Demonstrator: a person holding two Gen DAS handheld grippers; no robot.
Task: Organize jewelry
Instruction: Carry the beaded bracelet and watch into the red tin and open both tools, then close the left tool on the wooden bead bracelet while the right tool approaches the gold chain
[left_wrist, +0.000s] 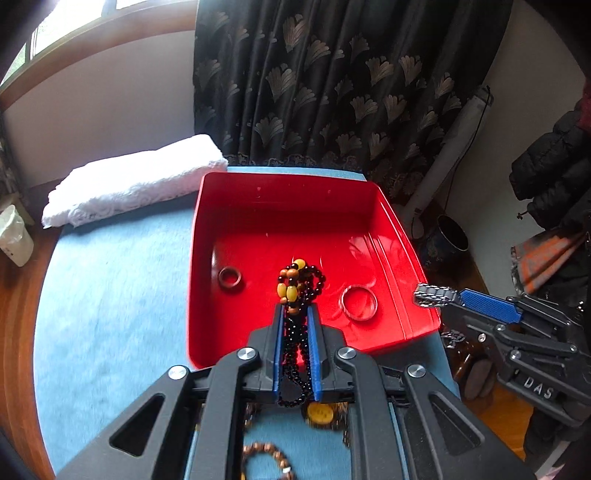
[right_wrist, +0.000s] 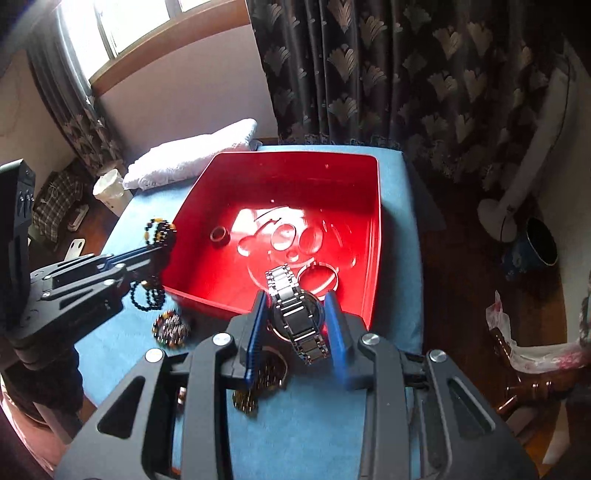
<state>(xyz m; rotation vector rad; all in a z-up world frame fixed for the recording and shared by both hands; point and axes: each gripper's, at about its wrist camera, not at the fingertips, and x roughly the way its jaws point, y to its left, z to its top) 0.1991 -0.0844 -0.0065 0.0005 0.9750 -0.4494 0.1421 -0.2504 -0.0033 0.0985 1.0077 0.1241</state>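
Note:
A red tray sits on the blue cloth. In it lie a dark ring and a clear bangle. My left gripper is shut on a black bead necklace with yellow and orange beads, held over the tray's near edge; it also shows in the right wrist view. My right gripper is shut on a silver metal watch, held at the tray's near right corner; its band shows in the left wrist view.
A folded white towel lies behind the tray on the left. More bead bracelets lie on the blue cloth near me. A white fan stand and a dark pot are on the floor to the right.

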